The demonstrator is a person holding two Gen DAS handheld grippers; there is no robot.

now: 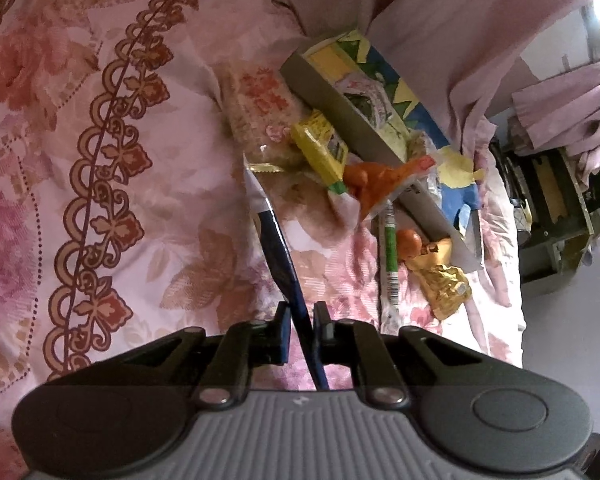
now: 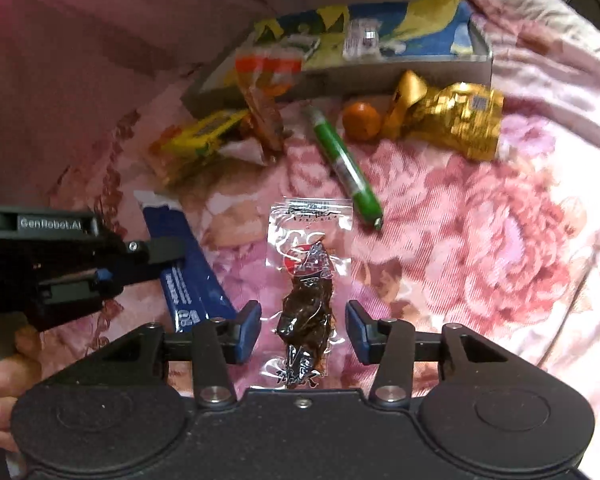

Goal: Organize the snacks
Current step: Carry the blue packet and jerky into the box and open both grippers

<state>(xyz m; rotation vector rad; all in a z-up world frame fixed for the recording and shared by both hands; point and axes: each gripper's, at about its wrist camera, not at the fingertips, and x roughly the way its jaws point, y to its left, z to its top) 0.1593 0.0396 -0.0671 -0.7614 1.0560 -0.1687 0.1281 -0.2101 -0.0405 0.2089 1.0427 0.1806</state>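
1. On a floral pink bedspread (image 2: 480,240), the left hand-held gripper (image 1: 300,316) pinches a flat blue packet (image 1: 274,236) edge-on between its pressed-together pads.
2. The right hand-held gripper (image 2: 303,326) hangs with jaws spread on either side of a clear pouch of dark snack (image 2: 308,292), pads apart from it.
3. Further off lie a green stick (image 2: 346,168), a small orange (image 2: 361,121) and a gold wrapper (image 2: 460,120), just before an open cardboard box (image 2: 380,72) holding more packets.
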